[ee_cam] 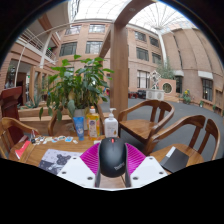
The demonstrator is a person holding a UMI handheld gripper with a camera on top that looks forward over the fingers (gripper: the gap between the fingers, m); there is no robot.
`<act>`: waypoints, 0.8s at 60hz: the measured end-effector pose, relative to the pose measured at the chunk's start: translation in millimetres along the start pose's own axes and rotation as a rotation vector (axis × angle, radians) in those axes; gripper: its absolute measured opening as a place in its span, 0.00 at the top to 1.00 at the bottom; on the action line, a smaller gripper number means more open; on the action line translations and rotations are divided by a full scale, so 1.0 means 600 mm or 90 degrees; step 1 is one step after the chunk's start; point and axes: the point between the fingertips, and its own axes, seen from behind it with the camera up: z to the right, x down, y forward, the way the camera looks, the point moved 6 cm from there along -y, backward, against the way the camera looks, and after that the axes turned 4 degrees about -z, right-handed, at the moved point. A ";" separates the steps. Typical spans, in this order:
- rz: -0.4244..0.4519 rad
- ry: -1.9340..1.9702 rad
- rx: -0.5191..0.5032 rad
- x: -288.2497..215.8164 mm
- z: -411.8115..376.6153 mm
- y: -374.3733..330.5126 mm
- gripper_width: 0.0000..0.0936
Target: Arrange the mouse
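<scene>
A black computer mouse (112, 155) with a grey scroll wheel sits between my two fingers, its nose pointing away from me. My gripper (112, 160) is shut on the mouse, with both magenta pads (92, 157) pressing its sides. The mouse is held up above the wooden table (45, 152), which lies below and ahead. The underside of the mouse is hidden.
On the table ahead stand a blue bottle (79, 125), a yellow bottle (93, 124) and a white pump bottle (111, 125). A potted plant (75, 85) rises behind them. Wooden chairs (150, 118) stand to the right, and a patterned cloth (56, 159) lies on the left.
</scene>
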 end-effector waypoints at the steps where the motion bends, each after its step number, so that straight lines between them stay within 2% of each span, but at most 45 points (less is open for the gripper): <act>1: 0.008 0.002 -0.005 -0.016 -0.013 0.005 0.64; 5: 0.032 0.012 -0.035 -0.055 -0.084 0.030 0.64; 12: -0.003 0.012 -0.094 -0.057 -0.196 0.100 0.64; 17: -0.059 -0.016 -0.114 -0.008 -0.280 0.156 0.64; 18: -0.065 -0.021 -0.119 0.028 -0.299 0.162 0.64; 24: -0.150 -0.052 -0.136 0.107 -0.366 0.208 0.63; 30: -0.204 -0.065 -0.139 0.180 -0.396 0.234 0.60; 36: -0.236 -0.069 -0.139 0.212 -0.408 0.244 0.55; 42: -0.244 -0.065 -0.156 0.213 -0.417 0.236 0.44; 44: -0.235 -0.067 -0.158 0.205 -0.416 0.226 0.34; 48: -0.220 -0.075 -0.158 0.183 -0.414 0.199 0.07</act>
